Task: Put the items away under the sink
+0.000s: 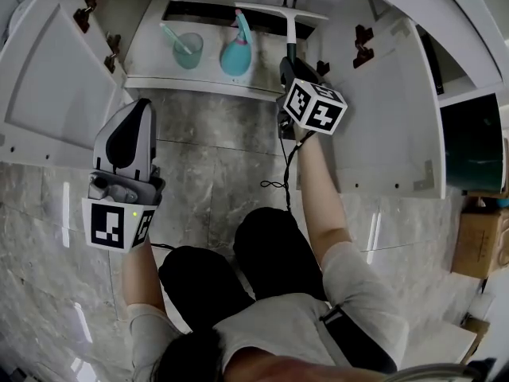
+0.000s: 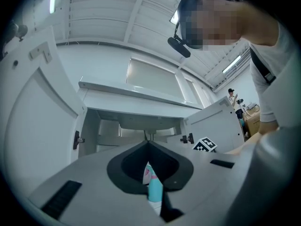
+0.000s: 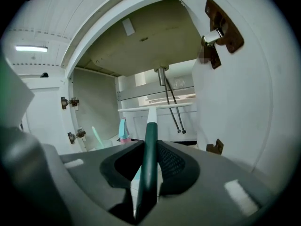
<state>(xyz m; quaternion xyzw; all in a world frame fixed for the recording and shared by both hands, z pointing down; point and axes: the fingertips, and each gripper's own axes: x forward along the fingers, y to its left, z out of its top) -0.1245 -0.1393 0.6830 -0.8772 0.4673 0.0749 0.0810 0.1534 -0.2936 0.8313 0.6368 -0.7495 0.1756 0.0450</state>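
The under-sink cabinet stands open. My right gripper is shut on the dark green handle of a squeegee, whose white blade lies across the cabinet's back. In the right gripper view the handle runs up between the jaws of this gripper to the blade. A teal spray bottle and a teal cup with a brush stand on the cabinet floor to the left. My left gripper hovers over the floor in front of the left door, shut and empty; in its own view the left gripper shows the bottle beyond its jaws.
White cabinet doors hang open at left and right. Hoses and a drain pipe run down at the cabinet's back. The floor is grey marble. A cable trails from the right gripper. A cardboard box sits at the far right.
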